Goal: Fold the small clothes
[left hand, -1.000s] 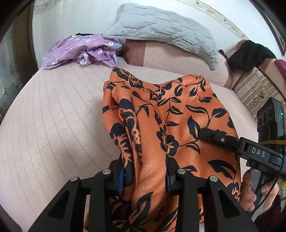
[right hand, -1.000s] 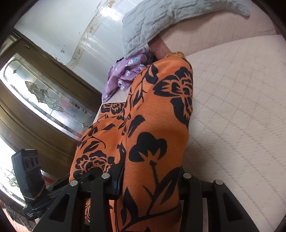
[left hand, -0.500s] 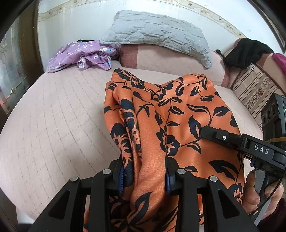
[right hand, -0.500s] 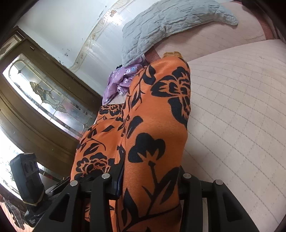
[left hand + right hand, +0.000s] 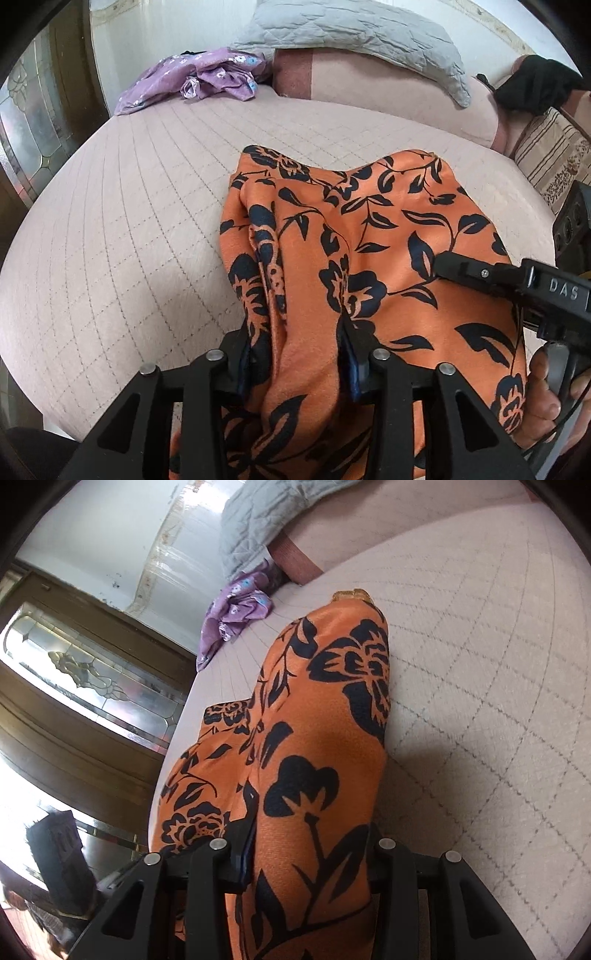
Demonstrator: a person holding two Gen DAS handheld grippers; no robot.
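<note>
The orange floral garment point(image 5: 369, 240) drapes over the quilted bed point(image 5: 129, 221) — thin, limp, probably slippery cloth, best taken by a hem or corner. The left gripper point(image 5: 295, 354) and right gripper point(image 5: 306, 845) are both easing open — bunched fabric lies between each pair of jaws, though whether the pads still pinch it is hard to tell.

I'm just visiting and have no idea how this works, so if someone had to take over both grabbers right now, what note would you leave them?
Left gripper: jaws opening, a bunched fold of the orange floral garment between them.
Right gripper: jaws opening too, another part of the same garment between them.
Garment: its far end lies on the quilted pink bed cover.
Purple floral garment: crumpled by the grey pillow, untouched.
Done: orange piece being laid down.
Left: how far the folding has got cannot be told; probably let go, smooth and finish the fold, then do the purple one.
</note>
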